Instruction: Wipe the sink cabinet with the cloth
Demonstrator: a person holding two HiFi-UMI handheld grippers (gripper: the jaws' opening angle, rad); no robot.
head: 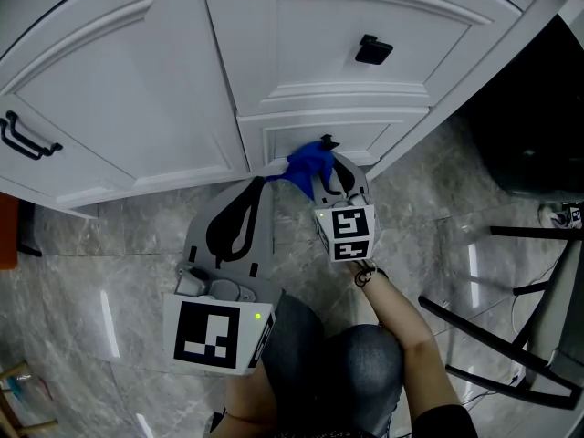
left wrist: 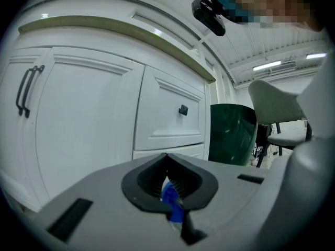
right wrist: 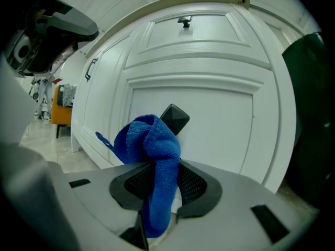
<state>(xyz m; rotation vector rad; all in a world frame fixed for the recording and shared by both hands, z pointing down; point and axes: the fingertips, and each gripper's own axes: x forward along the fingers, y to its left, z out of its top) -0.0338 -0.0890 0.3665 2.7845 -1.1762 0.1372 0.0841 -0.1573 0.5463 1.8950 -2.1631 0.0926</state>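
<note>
The white sink cabinet [head: 164, 89] fills the top of the head view. My right gripper [head: 327, 162] is shut on a bunched blue cloth [head: 308, 166] and holds it against the low drawer front [right wrist: 220, 124], right by that drawer's black knob [right wrist: 174, 119]. The cloth [right wrist: 152, 140] hangs out between the jaws, with a thin tail reaching left. My left gripper [head: 261, 182] sits just left of it, jaws closed, and a small bit of blue cloth [left wrist: 170, 196] shows between its pads. The left gripper [left wrist: 167, 158] points at the cabinet doors.
An upper drawer with a black knob [head: 372, 50] and a door with a black bar handle [head: 23, 138] lie above and left. A dark green bin [left wrist: 233, 132] stands right of the cabinet. Black chair legs [head: 493, 327] cross the marble floor at right. An orange object [right wrist: 63, 111] stands far left.
</note>
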